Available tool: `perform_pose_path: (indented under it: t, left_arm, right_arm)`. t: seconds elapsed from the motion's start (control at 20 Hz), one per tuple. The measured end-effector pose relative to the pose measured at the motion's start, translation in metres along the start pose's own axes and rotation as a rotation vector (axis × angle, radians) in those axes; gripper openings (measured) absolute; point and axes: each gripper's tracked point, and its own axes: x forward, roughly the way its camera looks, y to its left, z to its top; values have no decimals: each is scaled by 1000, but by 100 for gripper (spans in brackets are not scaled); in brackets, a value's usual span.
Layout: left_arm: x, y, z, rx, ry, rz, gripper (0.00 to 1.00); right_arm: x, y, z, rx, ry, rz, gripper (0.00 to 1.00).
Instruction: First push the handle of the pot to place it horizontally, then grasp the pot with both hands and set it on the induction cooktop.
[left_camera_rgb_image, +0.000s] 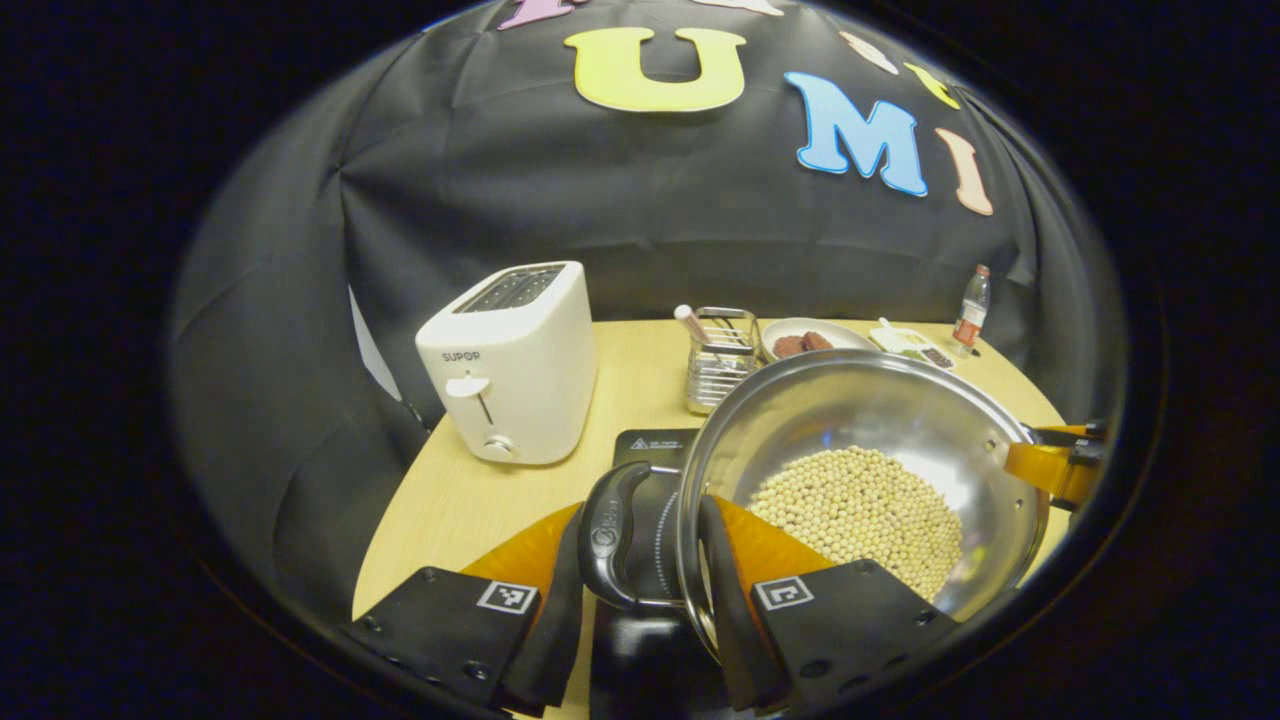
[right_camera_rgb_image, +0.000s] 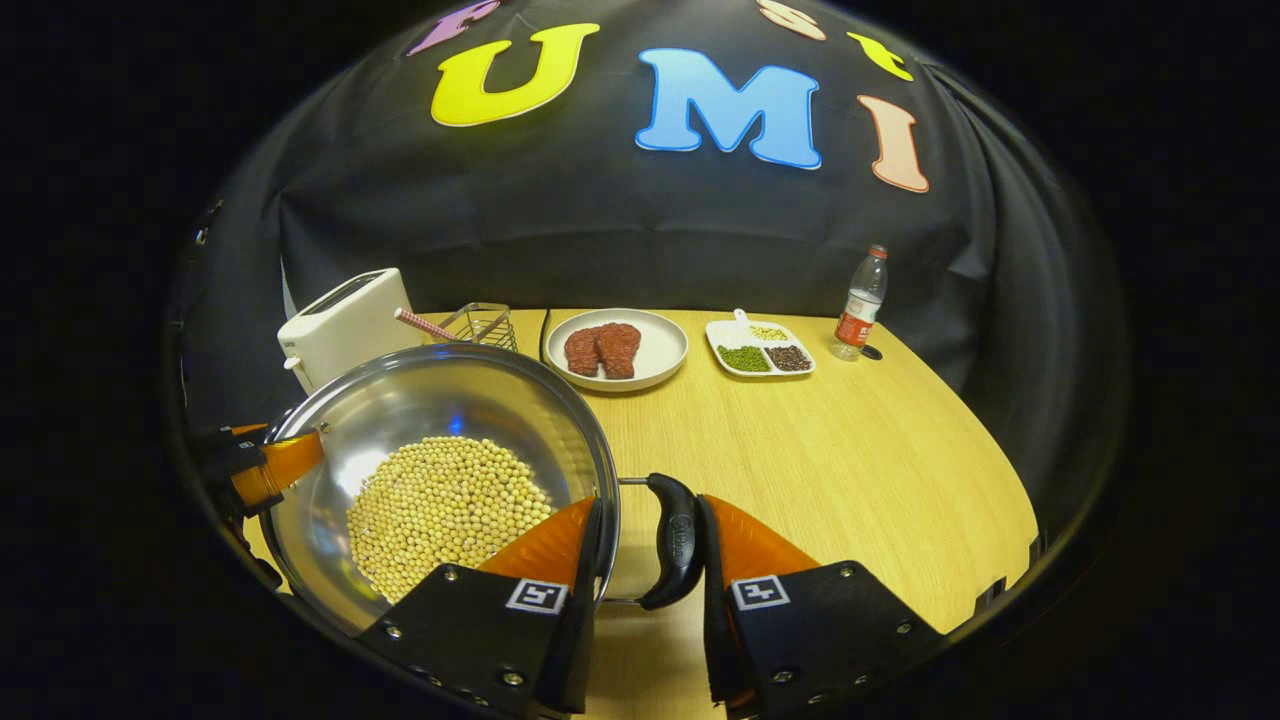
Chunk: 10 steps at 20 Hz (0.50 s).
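1. Left gripper view: your left gripper (left_camera_rgb_image: 640, 560) straddles the pot's near loop handle (left_camera_rgb_image: 612, 535). One finger sits outside the loop, the other inside the rim against the pot (left_camera_rgb_image: 870, 470) wall. The fingers look closed on handle and rim together, though the fisheye edge makes actual pad contact hard to confirm.

2. Same view: the pot holds soybeans (left_camera_rgb_image: 860, 515) and appears lifted and tilted. The induction cooktop (left_camera_rgb_image: 655, 447) lies dark and flat directly below and beyond the gripped handle, just beside the toaster (left_camera_rgb_image: 510, 365). This relation governs the coming move: the cooktop is under the left side of the pot, so your left hand is the nearer one to the target.

3. Same view: the other gripper (left_camera_rgb_image: 1060, 465) shows at the far rim, opposite yours. The pot's handle-to-handle axis runs across between your two hands.

4. Right gripper view: your right gripper (right_camera_rgb_image: 648, 545) brackets the second handle (right_camera_rgb_image: 675, 540). One finger is inside the rim over the beans, the other outside the loop on the table (right_camera_rgb_image: 850, 460) side. The fingers are drawn in on the handle and rim.

5. Same view: this camera gives the open tabletop to the right, plus the plate of meat (right_camera_rgb_image: 617, 350), divided dish (right_camera_rgb_image: 760, 348) and bottle (right_camera_rgb_image: 862, 305) well behind. It offers no sight of the cooktop, so judge the set-down from the left gripper view.

6. Judgement: carry leftward and lower level, to keep the beans in.
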Motion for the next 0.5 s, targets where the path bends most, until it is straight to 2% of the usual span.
perform_pose_path:
  t: [0.1,0.5]
  left_arm:
    - [4,8,1,12,0,8,64]
    - [18,22,4,25,-3,18,64]
  right_arm:
    - [3,9,3,8,-6,8,45]
    - [10,23,8,39,-25,27,45]
